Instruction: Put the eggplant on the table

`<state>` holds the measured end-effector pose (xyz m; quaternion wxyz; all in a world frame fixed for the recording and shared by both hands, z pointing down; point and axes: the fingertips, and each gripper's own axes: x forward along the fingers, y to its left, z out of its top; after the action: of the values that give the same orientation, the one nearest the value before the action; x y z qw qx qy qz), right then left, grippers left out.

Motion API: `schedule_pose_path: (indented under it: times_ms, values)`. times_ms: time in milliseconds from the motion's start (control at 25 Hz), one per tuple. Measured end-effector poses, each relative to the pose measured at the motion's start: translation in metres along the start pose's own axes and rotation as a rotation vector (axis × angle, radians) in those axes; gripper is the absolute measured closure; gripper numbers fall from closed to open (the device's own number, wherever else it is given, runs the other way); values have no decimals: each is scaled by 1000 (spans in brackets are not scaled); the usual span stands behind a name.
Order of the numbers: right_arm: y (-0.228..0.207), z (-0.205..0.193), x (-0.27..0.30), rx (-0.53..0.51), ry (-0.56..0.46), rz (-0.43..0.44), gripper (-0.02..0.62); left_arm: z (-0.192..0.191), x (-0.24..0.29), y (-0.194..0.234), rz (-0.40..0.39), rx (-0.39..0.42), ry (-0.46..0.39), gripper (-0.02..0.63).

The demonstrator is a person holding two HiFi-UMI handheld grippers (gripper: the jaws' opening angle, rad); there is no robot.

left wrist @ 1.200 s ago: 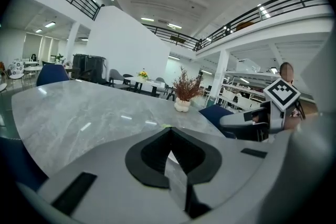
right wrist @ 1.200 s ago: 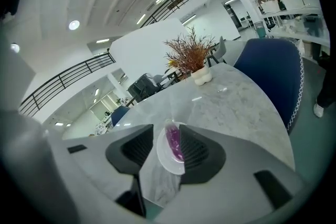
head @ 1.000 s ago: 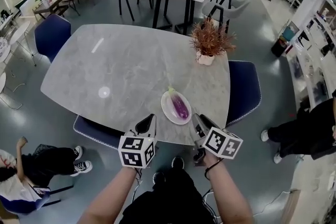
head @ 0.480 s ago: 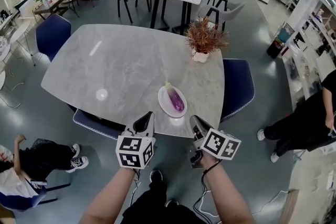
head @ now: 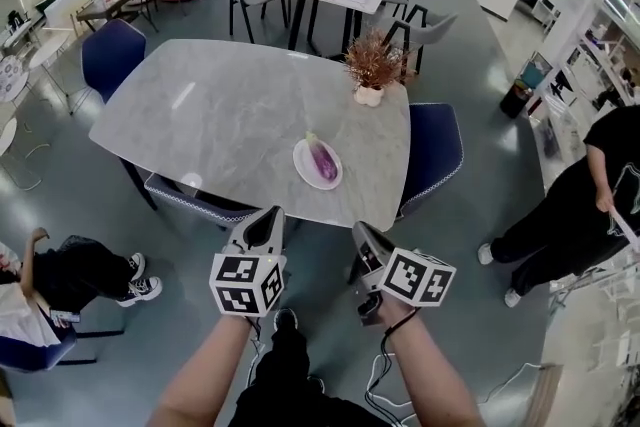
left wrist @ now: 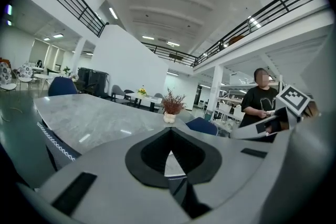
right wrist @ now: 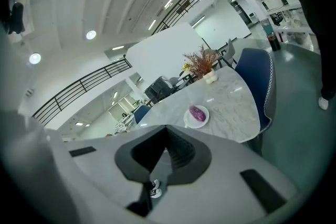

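Presently, one eggplant (head: pixel 321 160): small, glossy purple, oblong, with a paler tip at its far end. It lies on a plate (head: pixel 299 156), white, smooth and shallow. The plate stands on the table (head: pixel 200 115), in its near right part.

Table: grey marbled slab, polished, rounded corners.
Plant (head: pixel 372 63): dry russet sprigs in a white pot (head: pixel 368 97), far right on the table.
Chair (head: pixel 433 145): blue upholstery, at the table's right side.

Left gripper (head: pixel 267 214): grey shell, black pads, marker cube; jaws together, nothing between them.
Right gripper (head: pixel 362 234): same make; jaws have just been closing and now meet, nothing between them.
Both grippers are held over the floor, nearer than the table's edge and well apart from the plate.

The right gripper view shows the eggplant (right wrist: pixel 198 113) on its plate (right wrist: pixel 187 119) beyond the jaws. The left gripper view gives the table (left wrist: pixel 89 115), the plant (left wrist: pixel 171 102) and a person (left wrist: pixel 261 105) in a black shirt. The plate cannot be made out in that view. In the head view the person (head: pixel 585 195) is cut off at the right edge.
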<state>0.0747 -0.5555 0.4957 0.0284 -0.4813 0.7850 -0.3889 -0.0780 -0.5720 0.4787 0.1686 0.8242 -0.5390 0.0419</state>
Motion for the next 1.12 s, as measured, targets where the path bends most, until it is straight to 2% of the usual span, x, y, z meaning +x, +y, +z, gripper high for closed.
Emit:
schedule_pose_path:
  times_ms: [240,520,640,720,840,1120]
  values:
    - [34,-16,-64,-43,-16,51,591,4,-62,-43,-8,16,-40,600]
    - [72,-44,-133,-48,-49,117,591,3,-134,-90,-27,36,-80,600]
    - [78,-51,-154,-45,-55,130,591,8,-161,-103,-25,21,-106,600]
    - [83,-57,-164,-44,-55,135,591,10,-176,-109,-22,21,-114,600]
    - [93,-66,-173,-60,-55,141,591,8,-190,-114,-28,64,-108,600]
    - [114,-71,-175,-102,-63,139,591,8,-203,-121,-86,90,-89,600]
